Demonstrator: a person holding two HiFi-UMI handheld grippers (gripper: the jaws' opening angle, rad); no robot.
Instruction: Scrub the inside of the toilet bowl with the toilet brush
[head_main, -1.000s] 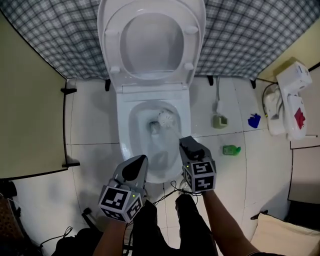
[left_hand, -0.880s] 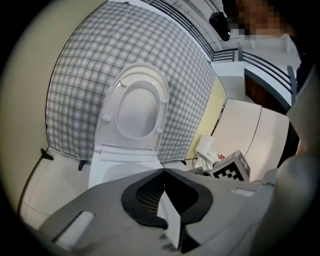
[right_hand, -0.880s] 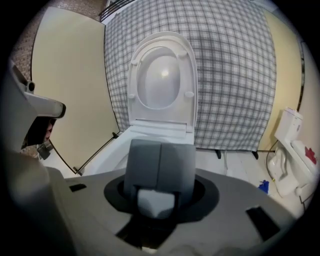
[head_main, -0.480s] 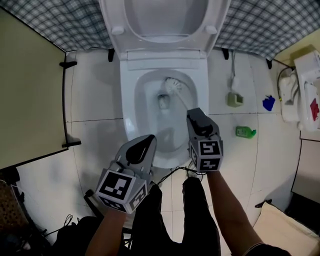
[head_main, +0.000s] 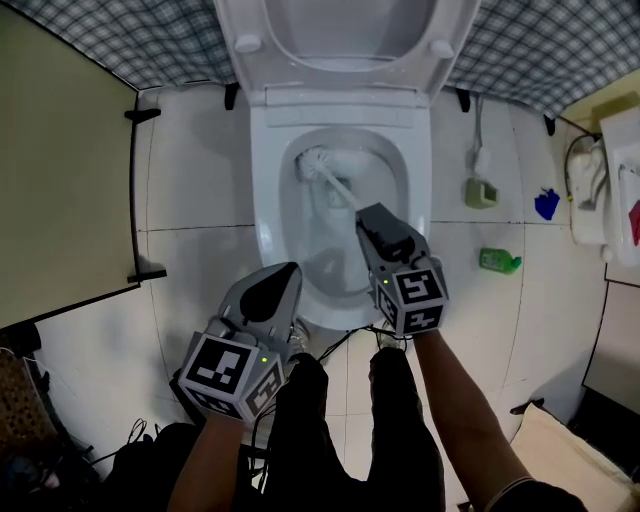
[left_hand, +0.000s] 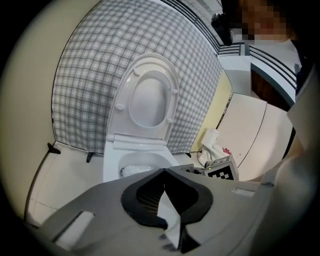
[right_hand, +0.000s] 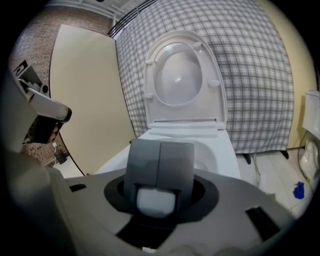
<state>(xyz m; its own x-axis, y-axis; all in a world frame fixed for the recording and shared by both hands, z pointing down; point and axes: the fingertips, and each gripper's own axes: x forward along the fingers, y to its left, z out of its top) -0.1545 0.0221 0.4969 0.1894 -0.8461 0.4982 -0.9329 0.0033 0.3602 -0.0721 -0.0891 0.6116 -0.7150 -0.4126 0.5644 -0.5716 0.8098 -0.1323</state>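
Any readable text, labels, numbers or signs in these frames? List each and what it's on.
No readable text in any view.
Left cube and right cube: black-and-white square patterns only, no letters.
Green bottle: any label is too small to read.
White device at the right edge: red mark, too blurred to read.

Extends both bare forearms forward and down, side by side. Holds the left hand-held gripper (head_main: 283, 275) lower and nearer the body, jaws pressed together with nothing between them. Reaches farther forward with the right hand-held gripper (head_main: 365, 215), tilted toward the left, jaws clamped on the white toilet brush handle (right_hand: 156, 200).
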